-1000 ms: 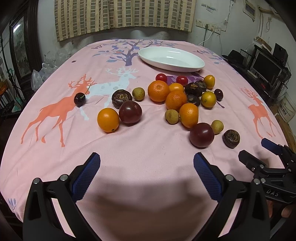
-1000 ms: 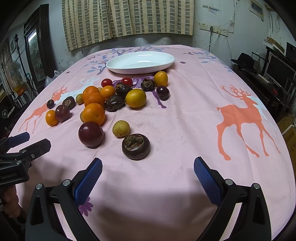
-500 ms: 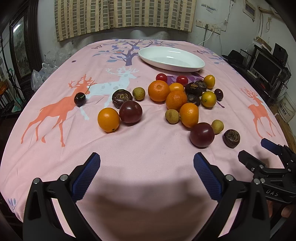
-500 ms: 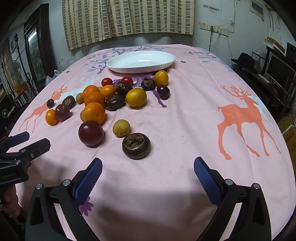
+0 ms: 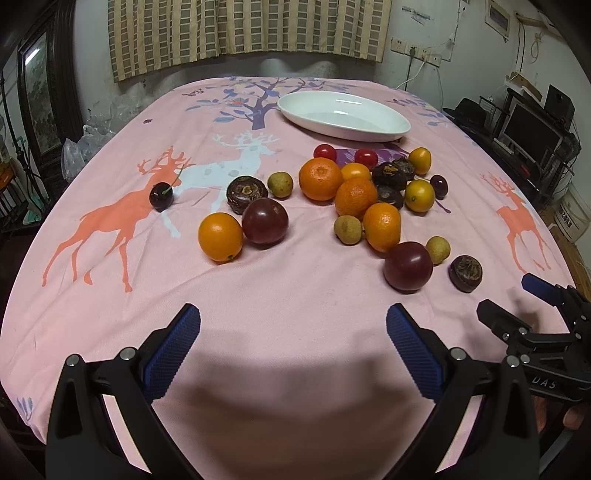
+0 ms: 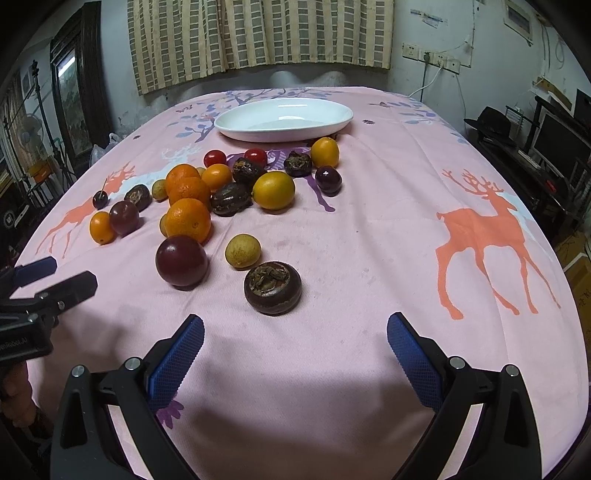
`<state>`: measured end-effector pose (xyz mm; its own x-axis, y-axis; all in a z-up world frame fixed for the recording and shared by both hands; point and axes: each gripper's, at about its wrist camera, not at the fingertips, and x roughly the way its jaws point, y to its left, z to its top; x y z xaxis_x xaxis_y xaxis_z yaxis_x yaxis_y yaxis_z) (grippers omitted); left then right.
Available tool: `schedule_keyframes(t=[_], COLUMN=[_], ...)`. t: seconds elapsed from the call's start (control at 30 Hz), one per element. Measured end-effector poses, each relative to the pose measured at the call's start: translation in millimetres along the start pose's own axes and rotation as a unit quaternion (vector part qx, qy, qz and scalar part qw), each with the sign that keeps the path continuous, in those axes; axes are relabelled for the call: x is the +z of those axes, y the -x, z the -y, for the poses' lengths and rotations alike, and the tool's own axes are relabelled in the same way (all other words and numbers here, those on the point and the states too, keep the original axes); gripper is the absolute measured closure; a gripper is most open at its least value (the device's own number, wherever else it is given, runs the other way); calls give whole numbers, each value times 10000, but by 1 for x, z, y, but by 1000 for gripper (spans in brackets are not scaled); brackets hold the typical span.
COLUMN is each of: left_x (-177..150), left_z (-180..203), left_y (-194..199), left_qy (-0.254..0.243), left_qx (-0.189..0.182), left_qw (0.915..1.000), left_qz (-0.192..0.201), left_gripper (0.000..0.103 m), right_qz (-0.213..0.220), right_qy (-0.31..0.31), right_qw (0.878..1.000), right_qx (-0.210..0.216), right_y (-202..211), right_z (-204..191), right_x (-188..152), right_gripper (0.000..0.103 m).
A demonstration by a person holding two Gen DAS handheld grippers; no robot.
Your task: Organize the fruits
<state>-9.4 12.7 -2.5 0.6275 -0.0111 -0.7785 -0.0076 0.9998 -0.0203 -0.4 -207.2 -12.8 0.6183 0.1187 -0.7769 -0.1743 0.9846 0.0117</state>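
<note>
Many fruits lie loose on the pink deer-print tablecloth (image 5: 295,295): oranges (image 5: 220,236), dark purple round fruits (image 5: 407,265), small yellow-green fruits (image 6: 242,250), dark brown water chestnuts (image 6: 272,287), red cherry tomatoes (image 5: 324,151) and a cherry (image 5: 161,195). An empty white oval dish (image 5: 343,115) stands at the far side, also in the right wrist view (image 6: 283,119). My left gripper (image 5: 293,345) is open and empty, near the front edge. My right gripper (image 6: 295,347) is open and empty, just short of the nearest water chestnut.
The table's edges fall away on all sides. A dark cabinet (image 5: 40,96) stands at the left. Shelves with monitors (image 6: 554,147) stand at the right. Curtains (image 5: 251,33) hang behind. Each gripper shows in the other's view (image 5: 535,325), (image 6: 37,295).
Both views have shifted very slightly; the fruits sit marginally lower in frame. Both grippers remain open and nothing was touched.
</note>
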Motion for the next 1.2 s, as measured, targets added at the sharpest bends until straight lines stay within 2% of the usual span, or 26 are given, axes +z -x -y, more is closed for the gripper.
schedule_keyframes(t=[0.17,0.23,0.27,0.33,0.4,0.43,0.5,0.57,0.67,0.8,0.9,0.97,1.03,1.1,1.13,1.2], left_x=[0,0,0,2,6,8,15,22,33,48,54,55,53,52,52,53], left_z=[-22,-31,-35,-42,-48,-51,-54,-56,-58,-57,-57,-55,-54,-55,-55,-54], left_y=[-5,-9,-11,-14,-17,-18,-22,-28,-37,-57,-66,-71,-79,-80,-80,-81], left_qy=[124,187,214,223,237,240,195,144,102,-226,-467,-641,-726,-727,-755,-751], left_qx=[77,83,74,94,157,179,206,236,239,361,316,206,192,-52,-166,-192], left_qw=[9999,9998,9997,9996,9995,9995,9995,9995,9996,9986,9978,9967,9955,9961,9959,9959], left_qz=[-15,-74,-96,-124,-129,-123,-120,-143,-146,-313,-358,-458,-586,-496,-476,-467], left_gripper=[4,4,4,4,4,4,4,4,4,4,13,31,45,56,65,66], right_qz=[-167,-230,-304,-434,-521,-497,-472,-447,-435,-376,-351,-348,-350,-338,-336,-340], right_qy=[297,369,424,557,655,652,704,673,568,472,434,428,411,412,423,481], right_qw=[9994,9991,9986,9975,9965,9965,9960,9962,9955,9949,9953,9953,9954,9952,9951,9946], right_qx=[-86,-27,-1,29,39,152,272,313,620,813,793,791,790,820,831,851], right_y=[-9,-14,-18,-27,-35,-37,-38,-38,-36,-29,-27,-28,-29,-29,-29,-30], right_z=[-2,-3,-4,-8,-12,-13,-16,-17,-12,-4,2,5,7,7,7,4], right_x=[4,9,11,17,19,22,24,25,25,25,27,28,31,31,32,35], right_gripper=[5,13,21,28,42,46,64,64,64,64,64,64,64,64,64,64])
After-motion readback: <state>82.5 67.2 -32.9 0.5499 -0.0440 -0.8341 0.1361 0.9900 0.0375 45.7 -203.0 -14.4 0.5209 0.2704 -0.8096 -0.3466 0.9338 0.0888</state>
